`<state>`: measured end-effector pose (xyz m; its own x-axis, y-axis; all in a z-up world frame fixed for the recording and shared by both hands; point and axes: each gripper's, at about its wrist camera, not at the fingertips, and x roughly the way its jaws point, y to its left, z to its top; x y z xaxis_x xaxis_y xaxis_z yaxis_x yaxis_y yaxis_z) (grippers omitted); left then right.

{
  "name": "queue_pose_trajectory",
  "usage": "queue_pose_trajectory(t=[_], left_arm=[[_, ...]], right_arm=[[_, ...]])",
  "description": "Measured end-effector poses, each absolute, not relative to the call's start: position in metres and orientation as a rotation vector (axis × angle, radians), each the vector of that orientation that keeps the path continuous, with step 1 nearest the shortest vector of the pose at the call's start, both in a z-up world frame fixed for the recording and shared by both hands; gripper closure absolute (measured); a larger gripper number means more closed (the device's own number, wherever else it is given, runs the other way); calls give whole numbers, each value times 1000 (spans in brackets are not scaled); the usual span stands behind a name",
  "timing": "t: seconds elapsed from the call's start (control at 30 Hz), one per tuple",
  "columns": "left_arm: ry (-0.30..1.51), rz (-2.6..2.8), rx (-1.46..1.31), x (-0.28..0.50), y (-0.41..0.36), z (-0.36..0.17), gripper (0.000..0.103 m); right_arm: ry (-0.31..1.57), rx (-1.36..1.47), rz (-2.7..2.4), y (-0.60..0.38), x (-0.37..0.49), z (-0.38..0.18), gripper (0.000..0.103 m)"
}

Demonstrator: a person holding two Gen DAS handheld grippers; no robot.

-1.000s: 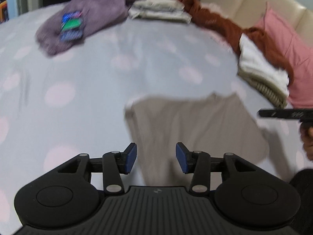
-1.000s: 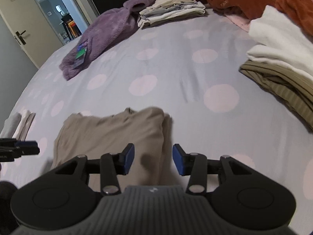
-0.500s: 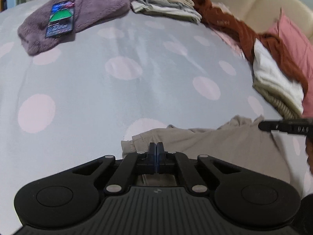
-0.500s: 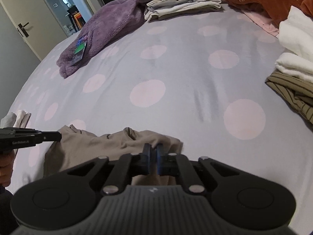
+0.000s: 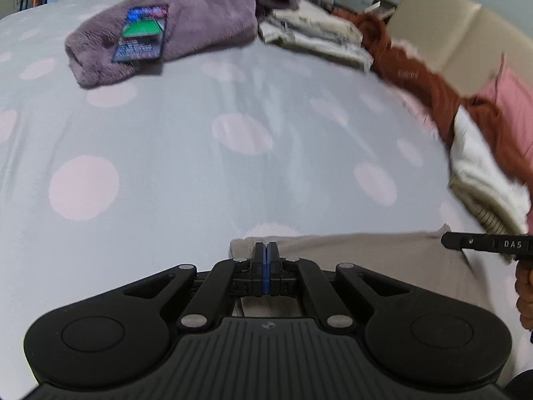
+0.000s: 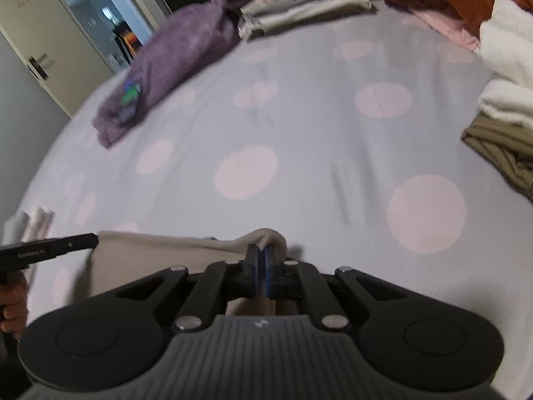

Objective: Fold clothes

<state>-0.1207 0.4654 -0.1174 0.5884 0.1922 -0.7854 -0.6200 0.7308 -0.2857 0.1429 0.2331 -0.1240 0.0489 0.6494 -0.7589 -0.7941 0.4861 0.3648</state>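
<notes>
In the left wrist view, the beige garment (image 5: 366, 253) is lying at the near edge of the polka-dot bedspread (image 5: 233, 166), stretching from 6 o'clock out toward 3 o'clock. Its cloth is looking soft, matte and smooth, with a straight upper hem. The left gripper (image 5: 265, 266) is sitting fully closed, its blue pads pinching the garment's left corner. The right gripper (image 5: 486, 244) is showing as a thin black bar at 3 o'clock, reaching onto the garment's far end; whether it is closed cannot be told from here. At 11 o'clock a fuzzy purple robe (image 5: 200, 23) is lying bunched, with a glossy printed card (image 5: 141, 35) resting on it. At 1 o'clock a folded pale stack (image 5: 313, 36) is sitting beside a rust-coloured fleece (image 5: 429, 83).

In the right wrist view, the beige garment (image 6: 160, 253) is spreading from 6 o'clock toward 9 o'clock, its right corner humping up into a rounded fold. The right gripper (image 6: 261, 266) is clamping that corner, the pads nearly meeting with cloth between them. The left gripper (image 6: 50, 250) is appearing at 9 o'clock as a black bar touching the garment's other end. At 3 o'clock a fluffy white towel (image 6: 506, 76) is resting on a ribbed olive garment (image 6: 499, 146).
</notes>
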Motion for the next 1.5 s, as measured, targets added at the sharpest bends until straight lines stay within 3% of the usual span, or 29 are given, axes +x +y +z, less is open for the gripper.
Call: queue_pose_trajectory(t=[0.07, 0.1, 0.17, 0.33, 0.4, 0.57, 0.67, 0.77, 0.83, 0.87, 1.0, 1.1, 1.4, 1.43, 1.5], left_arm=[[821, 538, -575, -120, 463, -116, 99], [816, 566, -567, -122, 462, -113, 89], [794, 622, -557, -133, 459, -102, 80], [747, 597, -690, -180, 445, -84, 74], [773, 580, -728, -194, 434, -84, 74], [878, 531, -718, -201, 404, -90, 72], [938, 515, -682, -198, 388, -93, 60], [992, 495, -660, -197, 376, -99, 61], [1030, 477, -654, -196, 371, -105, 72], [1051, 466, -653, -196, 369, -109, 81], [1066, 465, -652, -200, 366, -118, 99], [1058, 466, -649, -204, 365, -119, 101], [1066, 478, -640, -211, 366, -120, 99], [1060, 459, -633, -209, 364, -120, 98], [1068, 418, -609, -208, 362, -118, 86]], right_arm=[[1060, -180, 1075, 235, 144, -131, 83], [1054, -171, 1066, 232, 145, -128, 73], [1038, -148, 1057, 222, 145, -120, 68], [1034, -99, 1081, 176, 130, -97, 47], [1040, -117, 1093, 158, 115, -92, 43], [1072, -207, 1143, 133, 75, -97, 43], [1081, -267, 1158, 130, 55, -103, 43], [1084, -288, 1143, 130, 45, -108, 47], [1076, -313, 1130, 132, 42, -108, 64], [1073, -322, 1126, 133, 41, -108, 64], [1056, -328, 1132, 131, 40, -104, 67], [1070, -331, 1133, 128, 45, -105, 94], [1135, -207, 1121, 114, 62, -115, 96], [1130, -229, 1130, 115, 59, -117, 93], [1116, -245, 1153, 115, 56, -114, 83]])
